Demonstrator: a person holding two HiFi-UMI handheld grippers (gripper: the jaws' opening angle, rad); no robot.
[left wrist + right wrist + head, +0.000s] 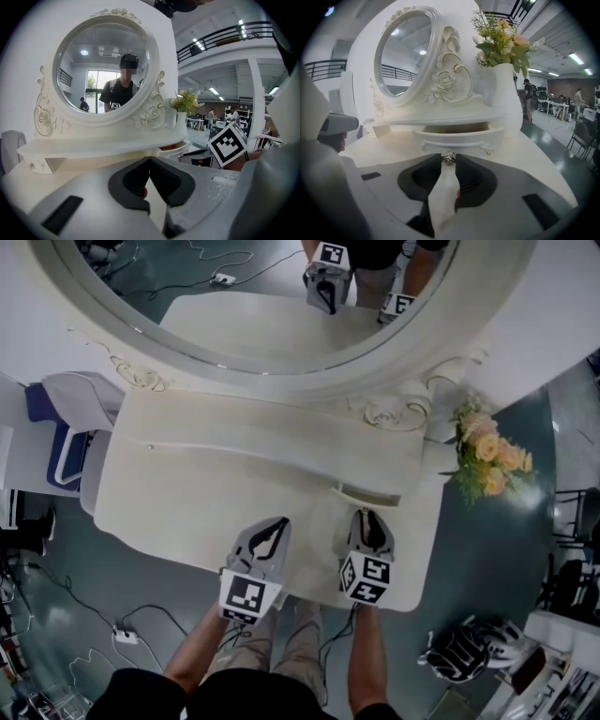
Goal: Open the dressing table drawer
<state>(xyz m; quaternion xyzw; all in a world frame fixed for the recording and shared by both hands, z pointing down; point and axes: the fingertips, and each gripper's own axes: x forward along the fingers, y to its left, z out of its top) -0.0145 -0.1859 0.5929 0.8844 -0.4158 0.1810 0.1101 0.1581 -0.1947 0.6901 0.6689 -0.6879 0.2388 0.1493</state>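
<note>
Drawer (pixel 457 136): stands partly out from under the mirror (pixel 405 51), with a dark gap above its front.
Right hand-held gripper (pixel 449 161): clamped on the drawer's small metal knob (pixel 449 158).
Left hand-held gripper (pixel 150 161): jaws together, nothing between them, over the worktop (pixel 187 493).
Vase (pixel 506 93): holds flowers and stands just right of the drawer.

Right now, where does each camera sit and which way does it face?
Head view: on the person's head, looking down on the cream dressing table; left tool, right tool, forearms, legs show.
Left gripper view: rides the left tool, faces the oval white mirror; its shut jaws show.
Right gripper view: rides the right tool, faces the open cream drawer; jaws clamp its small metal knob.
Shared: mirror, pink flower bouquet in all three.
</note>
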